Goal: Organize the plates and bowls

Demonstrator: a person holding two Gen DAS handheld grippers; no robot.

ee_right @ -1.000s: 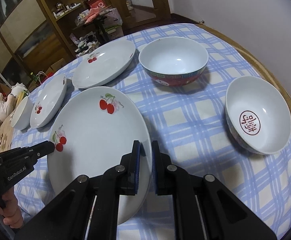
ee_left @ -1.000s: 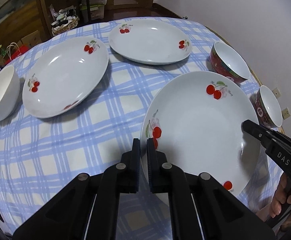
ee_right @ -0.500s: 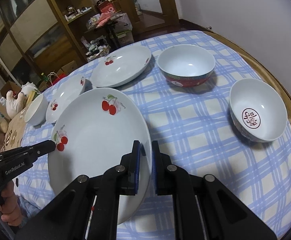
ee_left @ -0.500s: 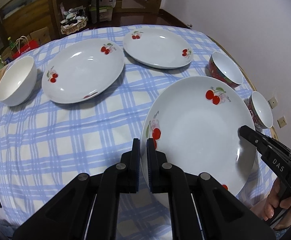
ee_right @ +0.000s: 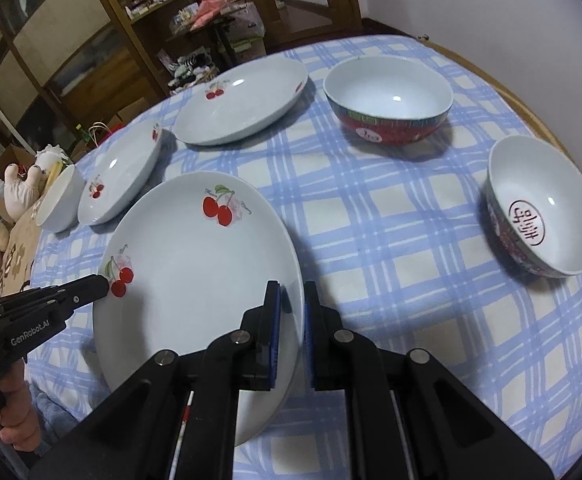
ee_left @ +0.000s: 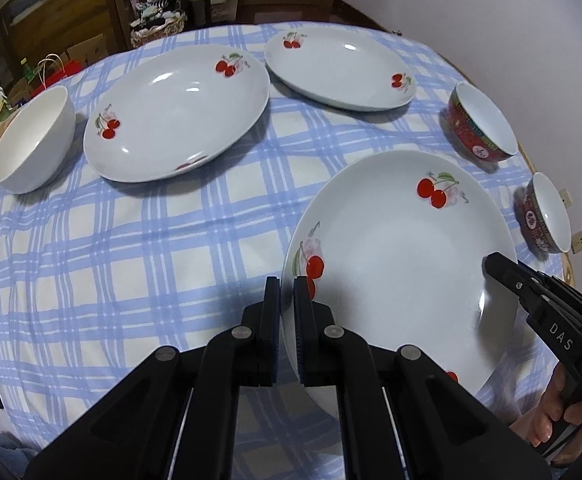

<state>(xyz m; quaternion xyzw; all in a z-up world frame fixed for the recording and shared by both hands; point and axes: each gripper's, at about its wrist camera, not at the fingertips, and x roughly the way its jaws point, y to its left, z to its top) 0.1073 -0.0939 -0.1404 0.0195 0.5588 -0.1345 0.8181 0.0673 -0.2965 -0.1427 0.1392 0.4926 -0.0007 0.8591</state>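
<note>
Both tongs pinch the same cherry-print plate (ee_left: 403, 264), one on each side of it. The left tongs (ee_left: 287, 312) are pressed together on its left rim, beside a cherry motif; the right tongs (ee_right: 291, 320) are closed on the opposite rim, one pad above the edge and one below. Judging by the shadow under it, the plate sits tilted and slightly clear of the checked cloth on the bench (ee_left: 131, 240), near the person's edge. The relation that matters is where the other plates lie from this one. A second plate (ee_left: 179, 112) rests on the far left of the bench, and a third plate (ee_left: 339, 68) lies beyond it toward the far middle; both are well apart from the held plate. If stacking is the aim, the move probably runs forward and to the left, so the left hand leads and the right follows across. Both hands must travel together, or the rim may slip from a pad. The white bowl (ee_left: 31, 140) stands at the far left, while the large red bowl (ee_right: 387, 108) and the small red bowl (ee_right: 543, 208) sit to the right, away from that path.
</note>
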